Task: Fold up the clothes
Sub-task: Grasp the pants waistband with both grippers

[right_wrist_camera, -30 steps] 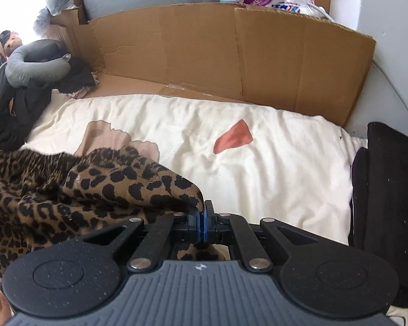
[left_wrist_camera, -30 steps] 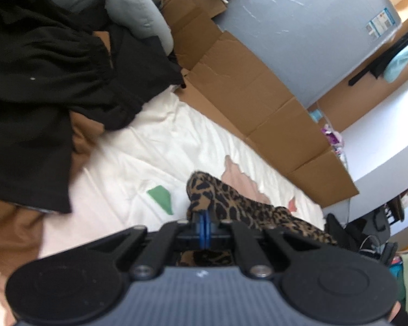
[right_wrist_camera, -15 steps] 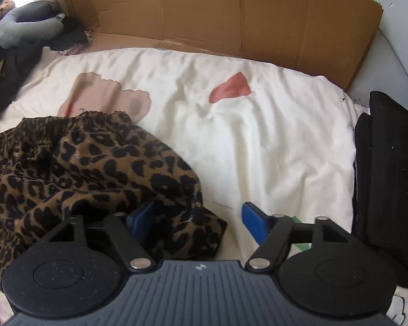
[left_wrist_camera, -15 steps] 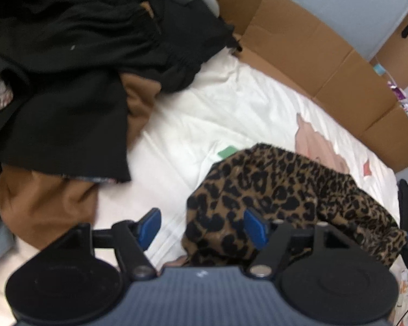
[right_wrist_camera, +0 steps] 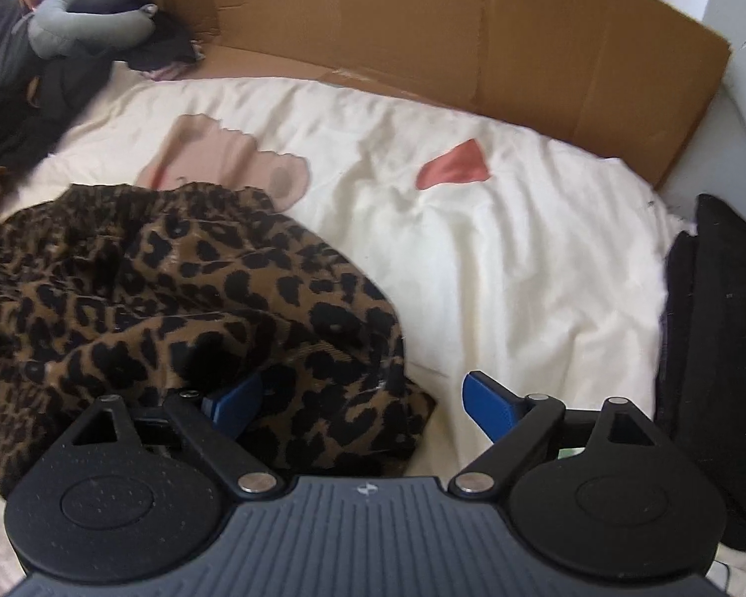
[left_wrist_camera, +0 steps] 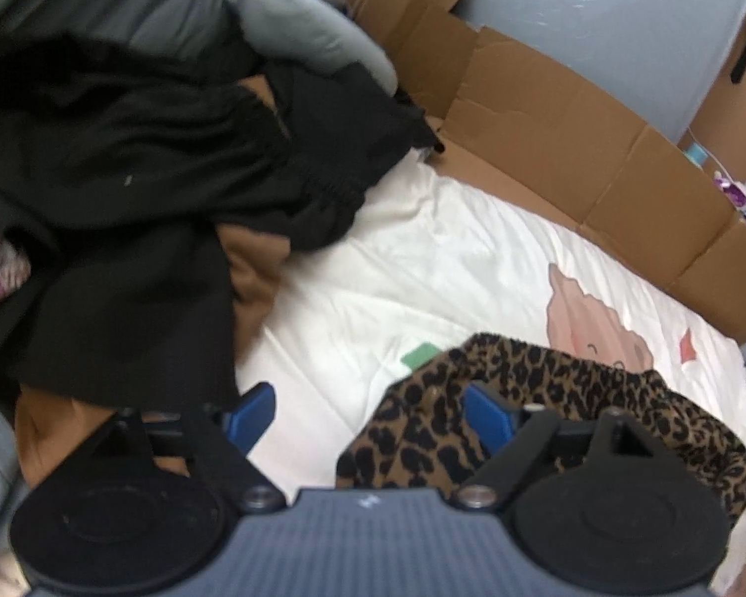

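Note:
A leopard-print garment (right_wrist_camera: 174, 308) lies crumpled on the cream bedsheet (right_wrist_camera: 497, 258). In the left wrist view the leopard-print garment (left_wrist_camera: 547, 398) stretches from the gripper's right side toward the right edge. My left gripper (left_wrist_camera: 368, 420) hangs just above the sheet, its jaws opening; a fold of the garment lies loosely between the blue pads (left_wrist_camera: 487, 418), not pressed. My right gripper (right_wrist_camera: 363, 403) is also opening over the garment's near corner, which lies slack between its blue pads (right_wrist_camera: 492, 408).
A heap of black and tan clothes (left_wrist_camera: 139, 199) covers the bed's left side, with grey cushions (left_wrist_camera: 298, 35) behind. Cardboard sheets (right_wrist_camera: 447, 45) line the far edge of the bed. A folded black garment (right_wrist_camera: 721, 348) lies at the right.
Both grippers were shut on the leopard garment's edge and have opened wide, letting it drop onto the sheet. Both hands sank slightly; the left view swung toward the black heap.

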